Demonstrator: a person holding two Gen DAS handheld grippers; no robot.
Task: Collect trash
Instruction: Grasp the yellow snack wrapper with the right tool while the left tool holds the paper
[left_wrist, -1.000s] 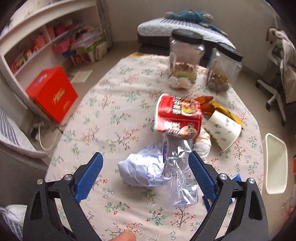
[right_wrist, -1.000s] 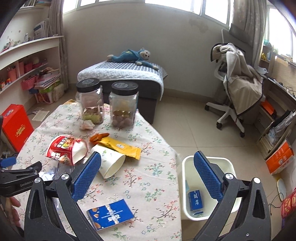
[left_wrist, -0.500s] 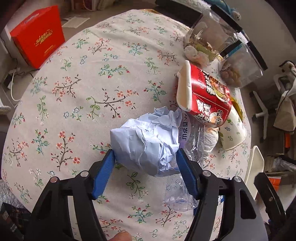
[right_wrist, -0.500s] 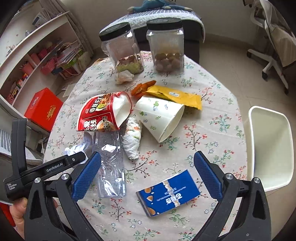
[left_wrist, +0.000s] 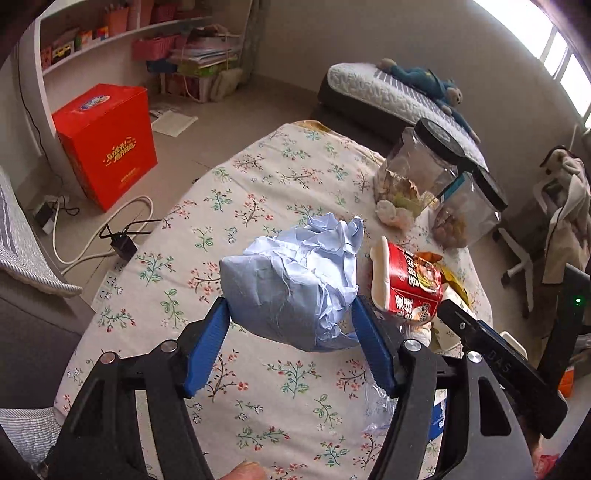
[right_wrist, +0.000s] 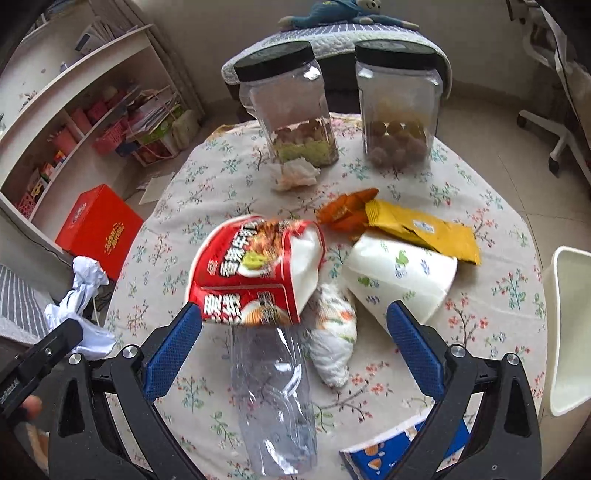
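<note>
The left gripper (left_wrist: 290, 345) has its jaws clamped on a paper wad (left_wrist: 295, 284), held above the counter (left_wrist: 236, 206). The right gripper (right_wrist: 295, 347) hangs over the counter with jaws wide apart; between them lie a noodle cup (right_wrist: 255, 273), a bottle (right_wrist: 273, 398) and a napkin (right_wrist: 332, 339). Beyond sit a paper cup (right_wrist: 399, 280), a yellow wrapper (right_wrist: 424, 229) and two jars (right_wrist: 291, 110), with a bin (right_wrist: 569, 332) to the right.

Blue snack box (right_wrist: 391, 450) is cut off by the bottom edge.
</note>
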